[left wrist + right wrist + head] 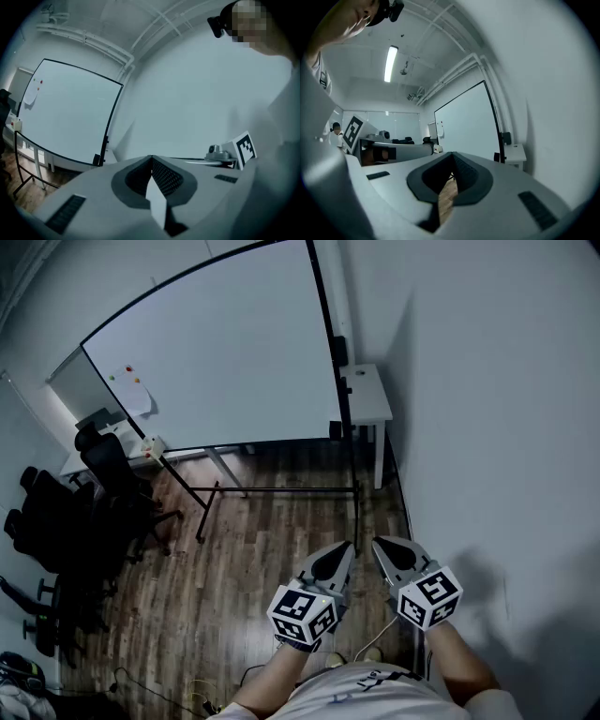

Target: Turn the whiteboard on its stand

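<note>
A large whiteboard [220, 348] in a black frame stands upright on a black floor stand [272, 489] some way ahead of me, near the right wall. It also shows in the left gripper view as the whiteboard [70, 112] and in the right gripper view as the whiteboard [466, 124]. Both grippers are held close to my body, well short of the board. My left gripper [349, 545] is shut with nothing in it. Just to its right, my right gripper [375, 542] is shut and empty too.
A small white table [367, 395] stands against the right wall behind the board's right post. Black office chairs [70, 521] crowd the left side. A white desk [103, 451] sits at the board's left end. Cables [159, 690] lie on the wood floor.
</note>
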Motion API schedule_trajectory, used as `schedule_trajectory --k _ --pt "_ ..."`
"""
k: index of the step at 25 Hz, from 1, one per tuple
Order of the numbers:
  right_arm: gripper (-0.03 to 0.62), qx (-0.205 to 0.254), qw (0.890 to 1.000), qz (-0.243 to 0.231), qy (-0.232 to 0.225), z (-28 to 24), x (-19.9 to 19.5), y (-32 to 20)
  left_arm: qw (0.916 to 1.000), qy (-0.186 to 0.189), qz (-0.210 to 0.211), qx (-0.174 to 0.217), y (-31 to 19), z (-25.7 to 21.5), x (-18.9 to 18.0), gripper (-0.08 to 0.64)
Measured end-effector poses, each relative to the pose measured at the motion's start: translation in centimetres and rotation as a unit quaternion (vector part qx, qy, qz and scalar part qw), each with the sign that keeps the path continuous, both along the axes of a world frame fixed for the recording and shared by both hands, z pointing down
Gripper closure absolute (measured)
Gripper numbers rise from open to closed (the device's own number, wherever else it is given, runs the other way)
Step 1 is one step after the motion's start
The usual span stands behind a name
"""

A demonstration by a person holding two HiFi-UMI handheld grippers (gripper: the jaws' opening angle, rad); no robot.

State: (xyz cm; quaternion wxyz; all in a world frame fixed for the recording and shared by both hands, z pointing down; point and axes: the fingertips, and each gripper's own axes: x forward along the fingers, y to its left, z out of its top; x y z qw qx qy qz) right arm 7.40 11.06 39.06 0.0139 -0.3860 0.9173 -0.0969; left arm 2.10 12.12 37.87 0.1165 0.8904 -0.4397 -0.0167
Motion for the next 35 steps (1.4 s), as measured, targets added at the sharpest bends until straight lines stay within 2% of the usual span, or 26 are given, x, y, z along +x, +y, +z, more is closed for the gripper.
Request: schedule_trajectory --k 9,15,26,33,35 --pt "0.578 -0.002 1.000 -0.004 -0.003 -0.1 0.0 0.1 1.0000 -0.002 0.003 0.000 0.0 -0.1 0.6 0.548" --pt "0.578 -0.001 0.999 -0.009 -0.041 -0.8 1.2 -0.6 0.9998 0.013 0.012 0.001 -0.5 -0.3 0.6 0.548" --pt "0.577 -0.005 0.997 -0.034 -0.065 0.3 1.8 -2.3 0.9998 -0.008 -0.010 -0.017 -1.4 1.9 0.9 0.548" --pt "0.574 -0.003 0.998 -0.025 -0.052 1.6 1.2 -5.9 0.9997 -0.005 -0.008 -0.020 -5.1 3.2 0.4 0.548" --pt "0.552 0.000 0.999 -0.019 -0.046 1.9 1.1 -7.7 0.9998 -0.004 -0.003 -0.019 -6.8 3.6 0.3 0.548"
